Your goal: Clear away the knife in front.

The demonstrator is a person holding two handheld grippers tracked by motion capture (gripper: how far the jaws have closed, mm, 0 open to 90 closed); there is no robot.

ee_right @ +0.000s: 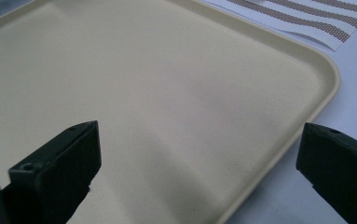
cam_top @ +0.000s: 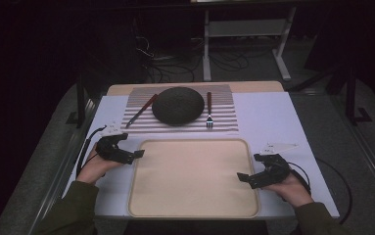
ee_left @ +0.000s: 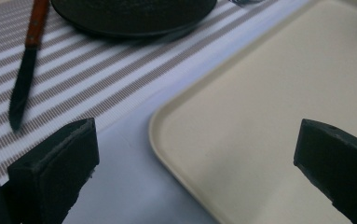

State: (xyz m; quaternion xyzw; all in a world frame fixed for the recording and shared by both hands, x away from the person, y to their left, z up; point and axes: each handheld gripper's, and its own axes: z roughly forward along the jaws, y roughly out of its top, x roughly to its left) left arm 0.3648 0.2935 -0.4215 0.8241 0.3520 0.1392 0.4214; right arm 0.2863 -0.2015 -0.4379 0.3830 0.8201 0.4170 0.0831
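With both the left gripper [cam_top: 137, 153] and the right gripper [cam_top: 242, 177] held wide and empty at opposite edges of the bare cream tray [cam_top: 193, 211] on the table, an uneven lift is judged likely to tilt it.

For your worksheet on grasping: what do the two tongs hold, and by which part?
Nothing. The left tongs and right tongs both stand open beside the tray.
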